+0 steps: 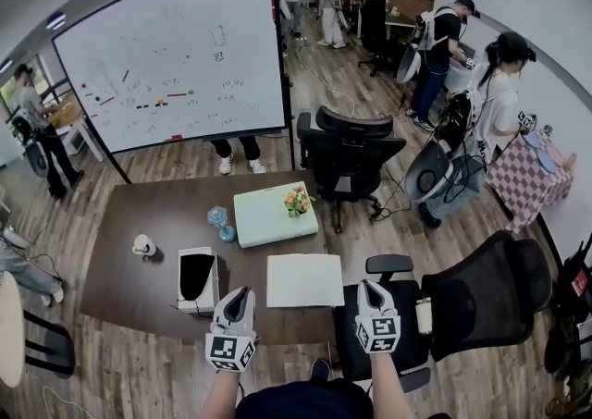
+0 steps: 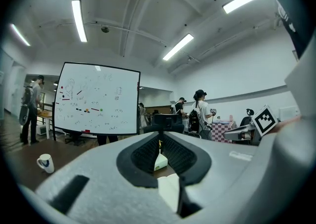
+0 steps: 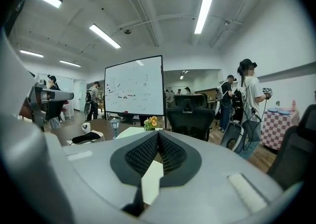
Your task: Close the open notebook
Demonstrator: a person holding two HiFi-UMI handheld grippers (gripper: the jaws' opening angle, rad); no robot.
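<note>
Currently the notebook [image 1: 305, 279] lies flat on the brown table [image 1: 139, 301], near its front edge, showing one plain white face; I cannot tell from above whether that face is a page or a cover. The left gripper [image 1: 242, 294] hovers at the table's near edge, just left of the notebook's front corner and apart from it, with its jaws brought together on nothing. The right gripper [image 1: 367, 288] sits just off the table's right end, above a black chair [image 1: 398, 329], and its jaws are also closed and empty. A white box [image 1: 197, 280] holding something black stands just left of the left gripper, and a cup [image 1: 143, 245] stands further left. Behind the notebook lies a pale green board [image 1: 268, 218] with flowers [image 1: 297, 200] on its far right corner and a glass bottle [image 1: 219, 219] beside its left edge. In each gripper view, a strip of white notebook shows through the gap below the closed tips.
</note>
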